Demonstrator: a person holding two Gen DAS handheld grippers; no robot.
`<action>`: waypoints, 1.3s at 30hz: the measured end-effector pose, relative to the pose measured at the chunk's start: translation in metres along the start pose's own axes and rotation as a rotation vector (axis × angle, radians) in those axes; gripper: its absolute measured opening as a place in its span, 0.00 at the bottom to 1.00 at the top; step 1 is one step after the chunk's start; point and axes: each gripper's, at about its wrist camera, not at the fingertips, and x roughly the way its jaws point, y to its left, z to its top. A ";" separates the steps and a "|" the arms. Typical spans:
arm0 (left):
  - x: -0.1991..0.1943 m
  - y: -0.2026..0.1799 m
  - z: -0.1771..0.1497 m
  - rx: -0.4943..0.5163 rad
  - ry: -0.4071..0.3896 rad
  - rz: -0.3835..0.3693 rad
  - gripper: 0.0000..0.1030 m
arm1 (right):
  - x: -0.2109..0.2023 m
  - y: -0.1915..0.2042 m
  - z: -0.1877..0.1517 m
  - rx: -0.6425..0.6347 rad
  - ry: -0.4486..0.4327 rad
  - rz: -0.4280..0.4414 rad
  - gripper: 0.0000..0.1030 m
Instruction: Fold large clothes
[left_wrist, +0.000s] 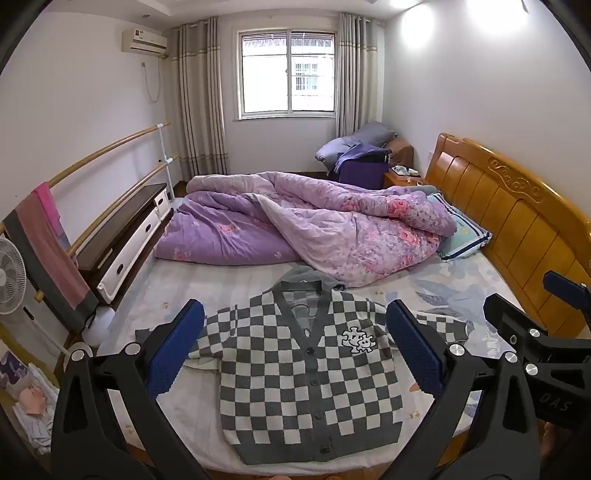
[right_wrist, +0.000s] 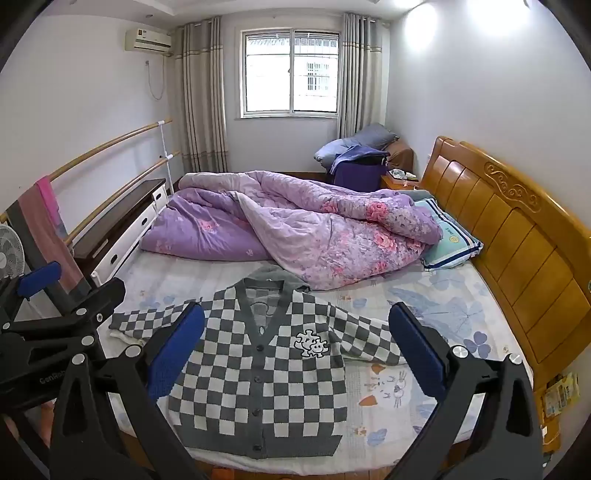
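A grey-and-white checkered cardigan (left_wrist: 310, 380) lies flat, front up and buttoned, on the near part of the bed; it also shows in the right wrist view (right_wrist: 258, 384). Both sleeves are spread sideways. My left gripper (left_wrist: 295, 350) is open and empty, held above the cardigan's front. My right gripper (right_wrist: 295, 350) is open and empty too, above the cardigan's right half. The right gripper shows at the right edge of the left wrist view (left_wrist: 532, 317); the left gripper shows at the left edge of the right wrist view (right_wrist: 66, 299).
A crumpled purple floral quilt (left_wrist: 314, 225) fills the far half of the bed, touching the cardigan's collar. A striped pillow (left_wrist: 461, 232) lies by the wooden headboard (left_wrist: 517, 221). A drawer cabinet (left_wrist: 122, 240), rails with a towel and a fan (left_wrist: 11, 277) stand on the left.
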 end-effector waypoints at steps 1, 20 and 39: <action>0.000 0.001 0.000 -0.001 0.004 -0.001 0.95 | 0.000 0.000 0.000 -0.002 0.003 -0.002 0.93; 0.000 0.001 0.001 0.011 0.002 0.006 0.96 | -0.006 -0.004 0.002 0.004 -0.004 -0.014 0.93; 0.001 0.002 -0.002 0.013 0.001 0.009 0.96 | -0.004 0.000 0.001 0.005 0.001 -0.011 0.93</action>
